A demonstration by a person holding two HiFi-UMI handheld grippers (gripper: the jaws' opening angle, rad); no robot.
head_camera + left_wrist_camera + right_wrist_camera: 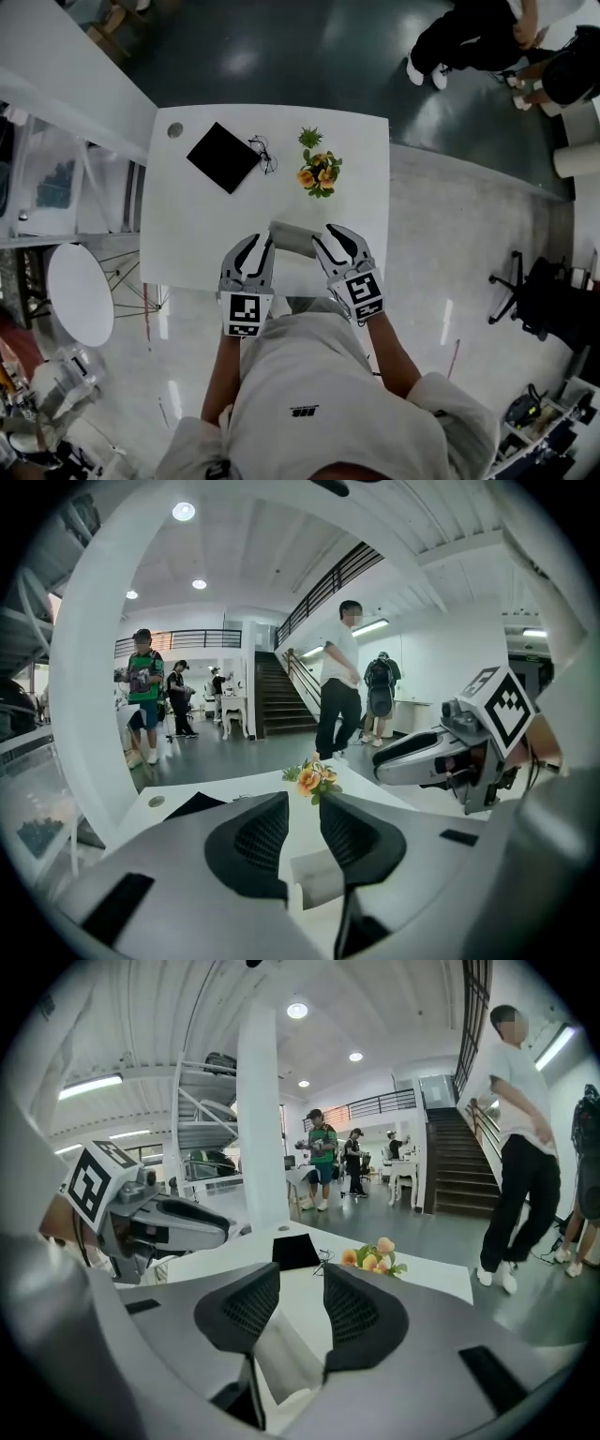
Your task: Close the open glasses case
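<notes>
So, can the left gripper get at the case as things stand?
Likely yes: the left gripper is right at the left end of the case, jaws apart, with nothing in between.

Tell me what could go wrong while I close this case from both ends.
The glasses case sits near the table's front edge, the left gripper and right gripper at its ends; an uneven push could slide it off.
The flowers stand just behind it; a forward swing might knock them.
The glasses lie beside the black pad, so it would close empty.
</notes>
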